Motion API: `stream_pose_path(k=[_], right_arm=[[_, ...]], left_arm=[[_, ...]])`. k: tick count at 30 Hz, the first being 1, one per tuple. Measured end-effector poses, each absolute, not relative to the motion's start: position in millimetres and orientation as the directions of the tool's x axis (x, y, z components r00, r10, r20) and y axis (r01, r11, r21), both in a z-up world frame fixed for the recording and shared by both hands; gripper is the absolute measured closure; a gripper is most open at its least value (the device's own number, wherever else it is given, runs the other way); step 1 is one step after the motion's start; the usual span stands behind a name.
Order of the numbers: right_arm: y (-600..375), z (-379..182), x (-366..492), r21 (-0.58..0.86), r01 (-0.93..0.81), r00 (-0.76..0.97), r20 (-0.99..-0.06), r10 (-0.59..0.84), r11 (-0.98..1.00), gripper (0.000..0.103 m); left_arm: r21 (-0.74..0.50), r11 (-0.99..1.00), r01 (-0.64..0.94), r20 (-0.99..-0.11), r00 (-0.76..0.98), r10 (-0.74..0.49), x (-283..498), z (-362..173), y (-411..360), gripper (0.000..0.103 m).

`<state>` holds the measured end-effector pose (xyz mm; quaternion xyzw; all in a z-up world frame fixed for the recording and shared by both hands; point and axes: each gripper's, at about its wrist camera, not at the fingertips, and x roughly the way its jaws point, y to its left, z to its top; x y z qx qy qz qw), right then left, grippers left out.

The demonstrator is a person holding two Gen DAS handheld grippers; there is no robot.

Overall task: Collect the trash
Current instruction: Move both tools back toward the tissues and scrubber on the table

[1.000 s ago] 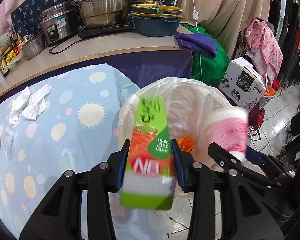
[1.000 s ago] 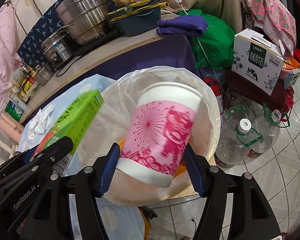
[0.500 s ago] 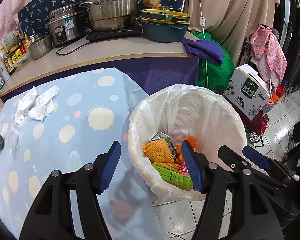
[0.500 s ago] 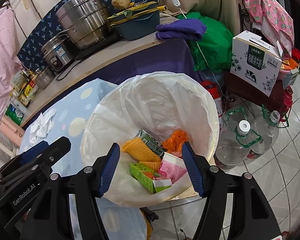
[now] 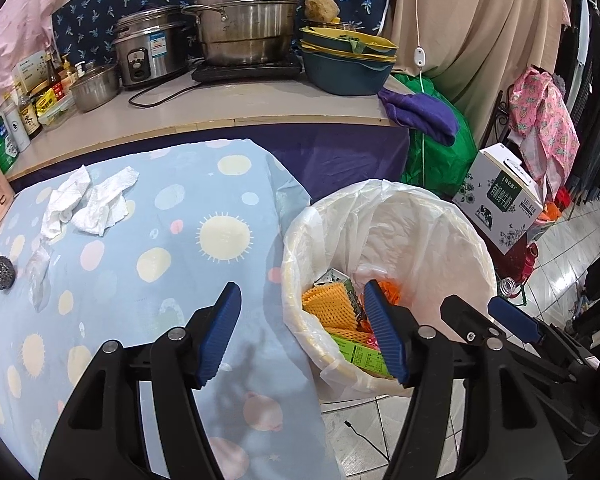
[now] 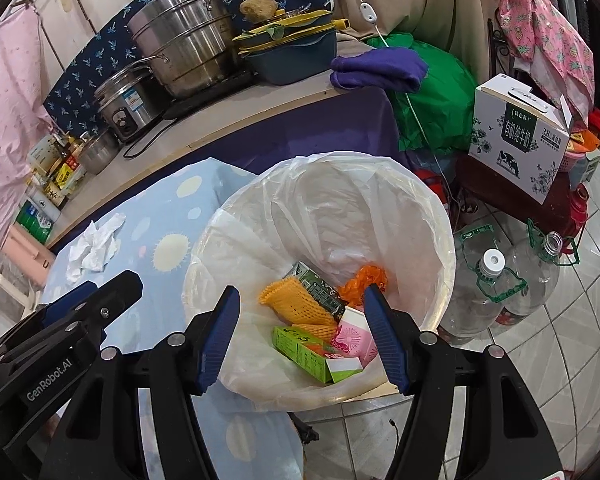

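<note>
Both grippers hang over the lined trash bin, fingers wide apart, nothing held. The green carton and pink cup lie inside. Next, swing the left gripper back to the crumpled tissues on the desk. "GenRobot.AI" marks one gripper.

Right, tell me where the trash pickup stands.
Done: the green carton and pink cup lie in the bin with the orange netting. In hand: nothing; the left gripper has just opened and is empty, the right gripper is open and empty too. Left: the crumpled tissues, a scrap of clear plastic and perhaps the steel scourer on the tablecloth.
</note>
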<state>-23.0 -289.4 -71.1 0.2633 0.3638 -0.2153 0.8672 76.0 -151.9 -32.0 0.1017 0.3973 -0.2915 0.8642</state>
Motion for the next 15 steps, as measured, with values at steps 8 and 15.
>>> stream_pose_path(k=[8,15], right_arm=[[-265,-62,-10,0.283,0.534,0.649,-0.741,-0.172,0.797,0.041],[-238,-56,9,0.265,0.497,0.653,-0.741,-0.155,0.827,0.041]], left_arm=[[-0.082,0.832,0.548,-0.739,0.527,-0.420,84,-27,-125,0.043],[-0.108,0.859,0.500,-0.737,0.540,-0.407,99,-26,-91,0.042]])
